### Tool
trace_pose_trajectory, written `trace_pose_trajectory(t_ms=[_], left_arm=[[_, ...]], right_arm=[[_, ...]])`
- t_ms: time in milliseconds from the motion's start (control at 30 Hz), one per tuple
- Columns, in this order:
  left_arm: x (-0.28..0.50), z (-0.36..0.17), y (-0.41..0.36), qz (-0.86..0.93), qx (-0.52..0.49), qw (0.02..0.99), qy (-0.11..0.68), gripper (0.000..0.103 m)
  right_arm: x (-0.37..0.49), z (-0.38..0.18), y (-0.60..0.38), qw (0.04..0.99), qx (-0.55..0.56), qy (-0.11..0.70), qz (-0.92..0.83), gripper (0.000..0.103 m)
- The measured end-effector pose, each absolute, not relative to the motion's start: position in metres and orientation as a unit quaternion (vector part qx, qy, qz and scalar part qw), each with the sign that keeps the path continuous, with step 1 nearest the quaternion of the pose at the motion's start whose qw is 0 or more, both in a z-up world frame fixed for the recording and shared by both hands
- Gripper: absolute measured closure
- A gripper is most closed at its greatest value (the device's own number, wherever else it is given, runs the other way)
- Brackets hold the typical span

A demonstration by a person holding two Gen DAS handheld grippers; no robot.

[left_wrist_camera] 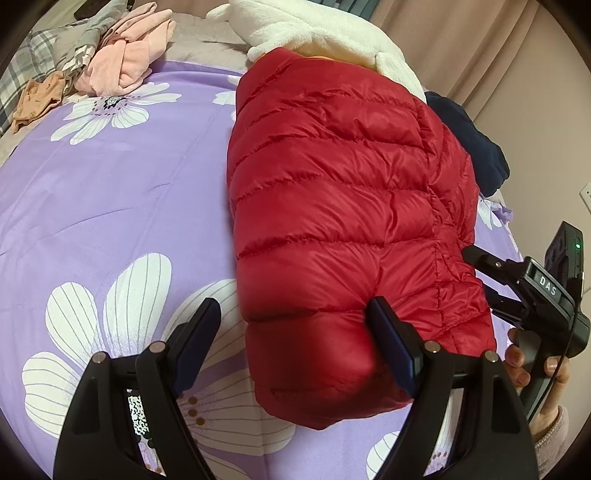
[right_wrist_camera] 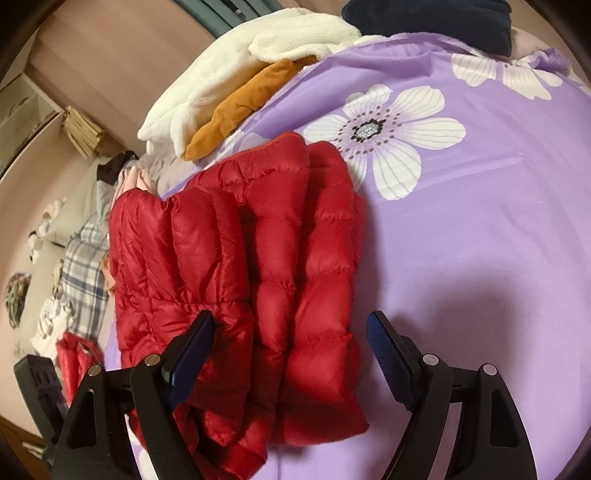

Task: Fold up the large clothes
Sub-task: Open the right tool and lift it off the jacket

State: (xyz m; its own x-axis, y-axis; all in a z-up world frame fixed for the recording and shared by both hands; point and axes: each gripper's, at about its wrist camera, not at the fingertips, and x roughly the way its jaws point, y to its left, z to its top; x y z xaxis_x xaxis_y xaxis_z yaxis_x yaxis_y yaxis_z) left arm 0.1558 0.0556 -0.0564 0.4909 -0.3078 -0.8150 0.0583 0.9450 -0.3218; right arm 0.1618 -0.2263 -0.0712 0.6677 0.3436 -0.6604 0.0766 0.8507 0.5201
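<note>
So, status as seen from bedside:

Jacket: red puffer jacket (left_wrist_camera: 332, 221) lay folded into a thick bundle on the purple floral bedsheet (left_wrist_camera: 110, 192), quilted back up, far end close to the white fleece (left_wrist_camera: 314, 26).

Left gripper (left_wrist_camera: 291, 339): jaws stood wide apart, nothing clamped. One finger sat over the near corner of the bundle, the other over bare sheet.

Right gripper (right_wrist_camera: 290, 343): also wide open, empty. It straddled the jacket's near edge; whether the left-hand finger touched the fabric, I couldn't tell.

Stage: looked mostly folded, judging by the compact shape; layers not squared.

Risk 1: puffy fill could spring the fold back open with nothing pinning it.

Risk 2: slick shell may slide if only the top layer gets pinched, dragging the bundle apart.

Risk 3: a push toward the far end could shove it into the fleece pile.

Left view only: pink clothes (left_wrist_camera: 129, 55) heaped at the far corner, plus the person's hand (left_wrist_camera: 532, 369) on the right gripper's handle.

Right view only: uneven stacked layers along the jacket edge, an orange garment (right_wrist_camera: 243, 107) under the fleece, and a plaid cloth (right_wrist_camera: 81, 266) off the bedside.

Both: navy garment (left_wrist_camera: 469, 140) beyond the jacket.
</note>
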Motion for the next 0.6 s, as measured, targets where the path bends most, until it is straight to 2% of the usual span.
trace_pose_trajectory(t_ms=[333, 600], left_arm=[[0.156, -0.056, 0.056, -0.104, -0.127, 0.854, 0.494, 0.020], [0.157, -0.057, 0.052, -0.104, -0.125, 0.853, 0.496, 0.020]], right_arm=[[0.125, -0.048, -0.231, 0.911, 0.185, 0.366, 0.024, 0.021], [0.112, -0.019, -0.194, 0.941, 0.095, 0.317, 0.066, 0.021]])
